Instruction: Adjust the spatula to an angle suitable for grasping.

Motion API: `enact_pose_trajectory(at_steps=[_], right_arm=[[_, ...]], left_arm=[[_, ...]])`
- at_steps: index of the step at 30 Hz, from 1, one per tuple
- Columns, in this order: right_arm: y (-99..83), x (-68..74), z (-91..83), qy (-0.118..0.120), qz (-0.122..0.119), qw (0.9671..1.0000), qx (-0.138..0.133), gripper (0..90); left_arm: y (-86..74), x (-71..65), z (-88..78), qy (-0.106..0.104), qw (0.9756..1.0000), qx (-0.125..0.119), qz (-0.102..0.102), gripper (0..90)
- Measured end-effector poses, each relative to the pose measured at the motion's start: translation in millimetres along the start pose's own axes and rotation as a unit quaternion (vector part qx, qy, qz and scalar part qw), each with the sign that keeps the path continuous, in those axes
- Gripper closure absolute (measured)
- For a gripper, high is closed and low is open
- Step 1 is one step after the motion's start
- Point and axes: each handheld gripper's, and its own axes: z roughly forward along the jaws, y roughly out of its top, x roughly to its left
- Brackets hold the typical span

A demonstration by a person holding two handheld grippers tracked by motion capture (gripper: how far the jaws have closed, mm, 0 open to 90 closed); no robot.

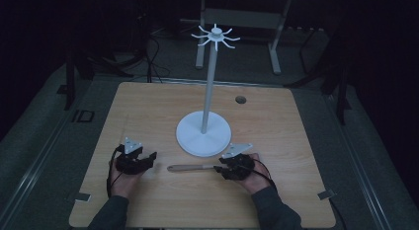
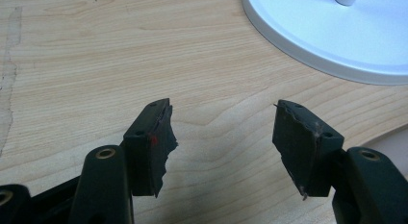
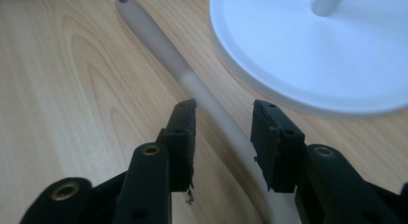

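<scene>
A utensil with a long pale handle [image 1: 190, 168] lies flat on the wooden table [image 1: 148, 106], just in front of the white stand's round base [image 1: 203, 136]. In the right gripper view the handle [image 3: 159, 39] has a small hole at its far end and runs between the jaws of my right gripper [image 3: 223, 108]. There is a gap on each side, so the pads do not press on it. In the high view the right gripper [image 1: 220, 170] points left along the utensil. My left gripper [image 1: 149, 161] rests at the front left, open and empty [image 2: 223, 113] over bare wood.
The stand's thin pole rises to a ring of white hooks [image 1: 215, 36]. Its base [image 2: 332, 36] lies ahead and to the right of the left jaws. A small round hole [image 1: 240, 99] is in the table's far right. Metal clips [image 1: 81, 197] [image 1: 324, 194] sit at the front corners.
</scene>
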Motion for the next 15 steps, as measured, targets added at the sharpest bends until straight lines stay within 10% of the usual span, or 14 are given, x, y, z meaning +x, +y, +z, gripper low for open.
enact_pose_trajectory(at_steps=[15], right_arm=[[38.7,7.6,46.6,0.046,-0.082,0.9921,0.084,68.2]], left_arm=[[0.4,0.6,0.1,-0.001,1.0,-0.001,0.0,39.4]])
